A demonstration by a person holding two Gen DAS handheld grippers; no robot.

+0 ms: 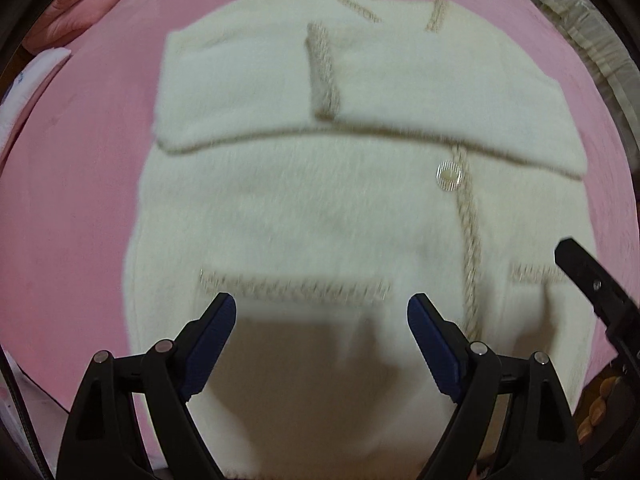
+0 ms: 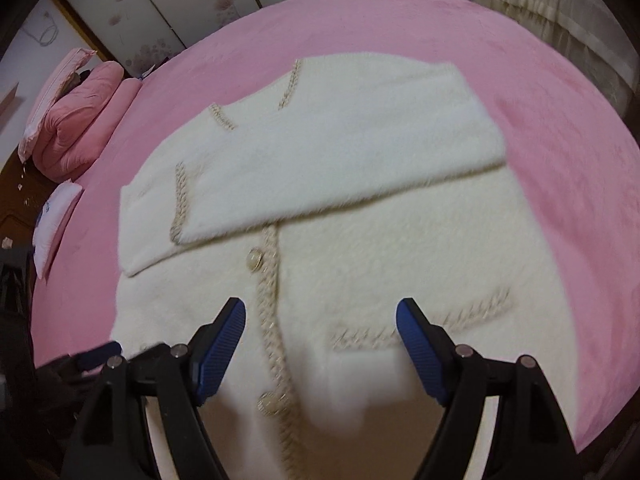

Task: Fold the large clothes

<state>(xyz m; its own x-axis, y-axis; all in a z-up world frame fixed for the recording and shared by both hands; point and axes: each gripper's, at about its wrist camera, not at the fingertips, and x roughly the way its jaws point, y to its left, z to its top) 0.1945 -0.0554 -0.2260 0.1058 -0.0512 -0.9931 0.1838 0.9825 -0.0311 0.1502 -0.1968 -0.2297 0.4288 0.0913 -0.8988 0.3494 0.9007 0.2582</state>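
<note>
A cream fluffy cardigan [image 1: 320, 208] with beige braided trim and round buttons lies flat on a pink bed; both sleeves are folded across its chest. It also shows in the right wrist view [image 2: 360, 220]. My left gripper [image 1: 322, 312] is open and empty, hovering over the left pocket near the hem. My right gripper [image 2: 320, 316] is open and empty, over the hem area beside the button placket and right pocket. The right gripper's finger [image 1: 592, 284] shows at the right edge of the left wrist view; the left gripper [image 2: 96, 354] shows low left in the right wrist view.
The pink bed cover [image 2: 560, 160] surrounds the cardigan. Folded pink bedding and pillows [image 2: 76, 120] lie at the bed's far left. A white ruffled curtain [image 2: 560, 12] hangs at the far right. Floral panels [image 2: 160, 8] stand behind the bed.
</note>
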